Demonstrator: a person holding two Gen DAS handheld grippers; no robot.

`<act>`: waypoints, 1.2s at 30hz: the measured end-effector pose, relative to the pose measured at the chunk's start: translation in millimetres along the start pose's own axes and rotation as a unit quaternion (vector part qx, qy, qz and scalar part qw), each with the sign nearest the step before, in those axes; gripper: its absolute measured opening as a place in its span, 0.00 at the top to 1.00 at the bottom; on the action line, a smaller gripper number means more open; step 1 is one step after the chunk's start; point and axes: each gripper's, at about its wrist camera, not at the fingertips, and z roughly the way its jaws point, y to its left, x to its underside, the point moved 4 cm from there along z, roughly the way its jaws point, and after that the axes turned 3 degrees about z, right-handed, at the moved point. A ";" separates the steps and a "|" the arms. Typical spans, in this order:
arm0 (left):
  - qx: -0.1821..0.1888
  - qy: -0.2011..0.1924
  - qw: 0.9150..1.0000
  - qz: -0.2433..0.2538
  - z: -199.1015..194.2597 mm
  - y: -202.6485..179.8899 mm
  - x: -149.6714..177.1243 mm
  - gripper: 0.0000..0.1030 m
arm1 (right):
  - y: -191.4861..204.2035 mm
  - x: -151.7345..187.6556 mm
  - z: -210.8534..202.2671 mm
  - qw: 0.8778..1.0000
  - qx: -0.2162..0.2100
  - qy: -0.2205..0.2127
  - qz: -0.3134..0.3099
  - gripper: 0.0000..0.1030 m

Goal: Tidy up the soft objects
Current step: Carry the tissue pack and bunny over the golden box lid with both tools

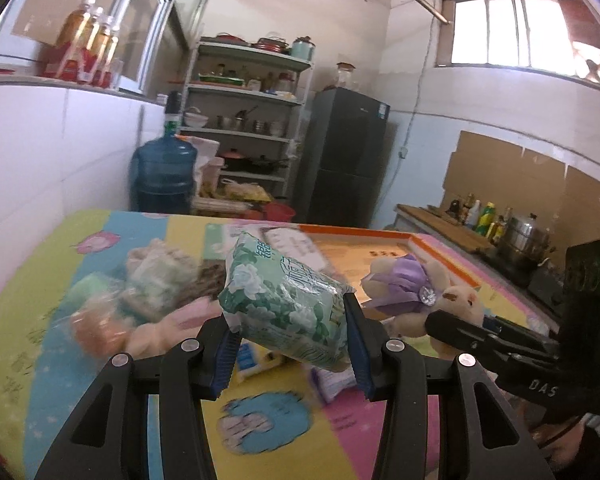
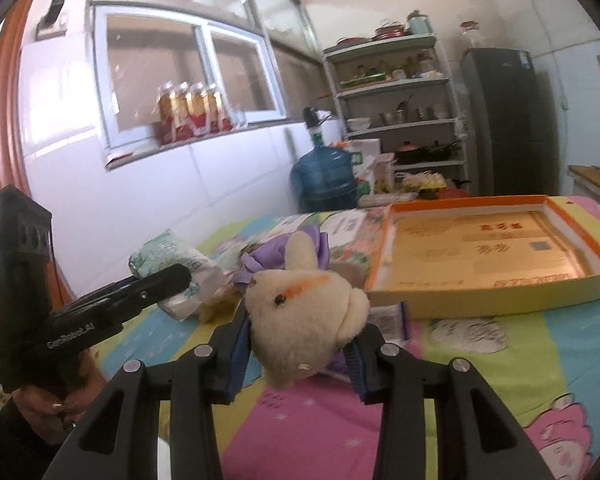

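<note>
A green floral tissue pack (image 1: 288, 300) is clamped between the blue pads of the left gripper (image 1: 290, 354) and held above the colourful desk (image 1: 60, 340). A cream plush rabbit (image 2: 304, 316) in a purple dress is gripped by the head in the right gripper (image 2: 298, 360), just right of the left gripper. Ahead and right of both grippers, an orange-rimmed shallow box (image 2: 496, 256) lies on the desk, while more soft items (image 1: 156, 280) are piled ahead-left of the left gripper.
</note>
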 end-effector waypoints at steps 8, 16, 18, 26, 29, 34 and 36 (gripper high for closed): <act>0.024 -0.003 1.000 0.014 28.5 -39.5 -25.6 0.53 | -44.0 -20.3 -23.0 0.998 0.049 -0.036 0.011 0.60; 0.042 -0.002 0.999 0.011 62.9 -74.9 -42.1 0.52 | -91.9 -34.7 -38.9 0.994 0.086 -0.055 0.026 0.60; 0.042 -0.001 0.999 0.009 71.8 -82.2 -45.7 0.52 | -104.9 -37.5 -43.0 0.993 0.092 -0.061 0.034 0.60; 0.033 0.012 0.999 -0.017 110.5 -106.6 -57.5 0.52 | -141.2 -57.6 -42.9 0.990 0.104 -0.072 0.066 0.60; 0.025 0.019 0.999 -0.028 125.7 -112.0 -59.1 0.52 | -156.9 -64.1 -40.2 0.988 0.112 -0.070 0.076 0.60; 0.017 0.040 0.998 -0.055 155.0 -120.5 -57.8 0.52 | -180.6 -74.0 -33.7 0.987 0.118 -0.063 0.088 0.60; 0.016 0.049 0.997 -0.062 165.3 -124.7 -55.4 0.52 | -190.3 -78.0 -29.4 0.987 0.119 -0.059 0.092 0.60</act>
